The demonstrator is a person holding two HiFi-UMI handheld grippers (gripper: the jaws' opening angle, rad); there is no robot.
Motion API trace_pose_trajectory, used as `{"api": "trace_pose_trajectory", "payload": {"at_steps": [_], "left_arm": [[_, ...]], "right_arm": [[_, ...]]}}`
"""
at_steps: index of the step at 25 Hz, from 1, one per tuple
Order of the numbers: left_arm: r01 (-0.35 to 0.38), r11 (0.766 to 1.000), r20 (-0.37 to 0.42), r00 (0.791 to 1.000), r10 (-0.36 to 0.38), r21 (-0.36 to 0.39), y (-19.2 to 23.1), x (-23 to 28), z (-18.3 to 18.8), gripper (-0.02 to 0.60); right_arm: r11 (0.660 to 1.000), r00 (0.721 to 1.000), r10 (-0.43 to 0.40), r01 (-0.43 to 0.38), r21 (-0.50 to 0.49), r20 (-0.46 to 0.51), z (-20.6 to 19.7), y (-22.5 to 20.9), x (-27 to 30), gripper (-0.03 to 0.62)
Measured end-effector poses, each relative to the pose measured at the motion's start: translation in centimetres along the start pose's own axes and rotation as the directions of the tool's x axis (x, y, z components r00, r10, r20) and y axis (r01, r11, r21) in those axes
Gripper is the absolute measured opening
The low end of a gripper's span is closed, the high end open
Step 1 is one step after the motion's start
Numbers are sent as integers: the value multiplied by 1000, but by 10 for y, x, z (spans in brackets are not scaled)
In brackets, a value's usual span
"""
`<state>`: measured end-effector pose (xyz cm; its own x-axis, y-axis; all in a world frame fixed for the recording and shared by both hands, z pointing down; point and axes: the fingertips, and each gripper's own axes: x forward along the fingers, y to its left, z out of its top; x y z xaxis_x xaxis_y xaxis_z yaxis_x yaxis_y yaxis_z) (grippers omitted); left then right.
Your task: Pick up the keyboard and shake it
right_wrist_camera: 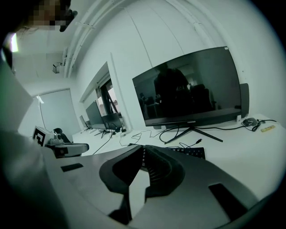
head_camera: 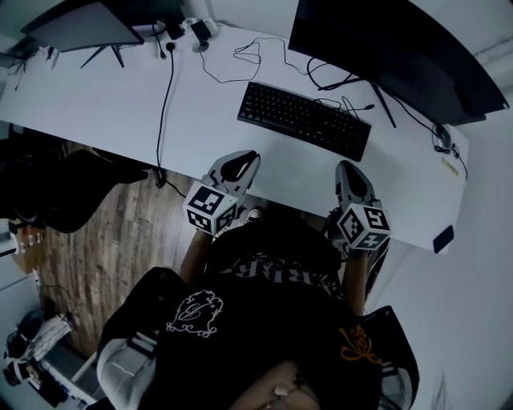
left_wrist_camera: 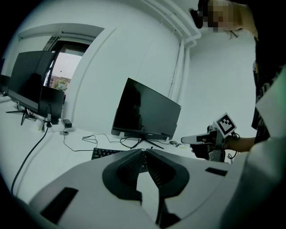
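Note:
A black keyboard [head_camera: 304, 119] lies flat on the white desk [head_camera: 104, 104], in front of the large dark monitor [head_camera: 393, 44]. My left gripper [head_camera: 249, 154] hovers near the desk's front edge, short of the keyboard's left end, jaws shut with nothing between them. My right gripper [head_camera: 344, 166] is held just in front of the keyboard's right end, also shut and empty. In the left gripper view the keyboard [left_wrist_camera: 107, 153] shows beyond the closed gripper [left_wrist_camera: 143, 152]. The right gripper view has the keyboard [right_wrist_camera: 192, 152] just past its closed gripper [right_wrist_camera: 143, 148].
A second monitor [head_camera: 84, 24] stands at the desk's far left. Thin cables [head_camera: 240, 56] trail across the desk behind the keyboard, and a thicker black cable [head_camera: 166, 96] runs toward the front edge. A small dark object [head_camera: 442, 239] sits at the desk's right corner. Wooden floor [head_camera: 104, 232] lies below.

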<state>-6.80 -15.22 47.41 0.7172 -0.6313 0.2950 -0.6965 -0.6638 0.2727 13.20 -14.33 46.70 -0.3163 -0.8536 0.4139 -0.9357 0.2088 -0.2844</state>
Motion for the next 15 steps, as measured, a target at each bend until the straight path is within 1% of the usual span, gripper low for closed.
{"api": "trace_pose_trajectory", "payload": {"at_steps": [3, 6, 9, 15], "left_arm": [[-29, 1000, -17, 999, 29, 3, 17, 20, 1, 26], [-44, 999, -40, 998, 45, 24, 33, 37, -1, 26], [-58, 997, -68, 996, 61, 42, 52, 50, -5, 26], [-96, 995, -84, 992, 98, 33, 99, 78, -5, 29]], "right_arm": [[1000, 999, 1, -1, -21, -38, 2, -33, 23, 32], [998, 997, -1, -3, -59, -76, 2, -62, 46, 51], [998, 995, -1, -6, -63, -102, -1, -85, 64, 67], [996, 985, -24, 8, -94, -173, -13, -134, 91, 92]]}}
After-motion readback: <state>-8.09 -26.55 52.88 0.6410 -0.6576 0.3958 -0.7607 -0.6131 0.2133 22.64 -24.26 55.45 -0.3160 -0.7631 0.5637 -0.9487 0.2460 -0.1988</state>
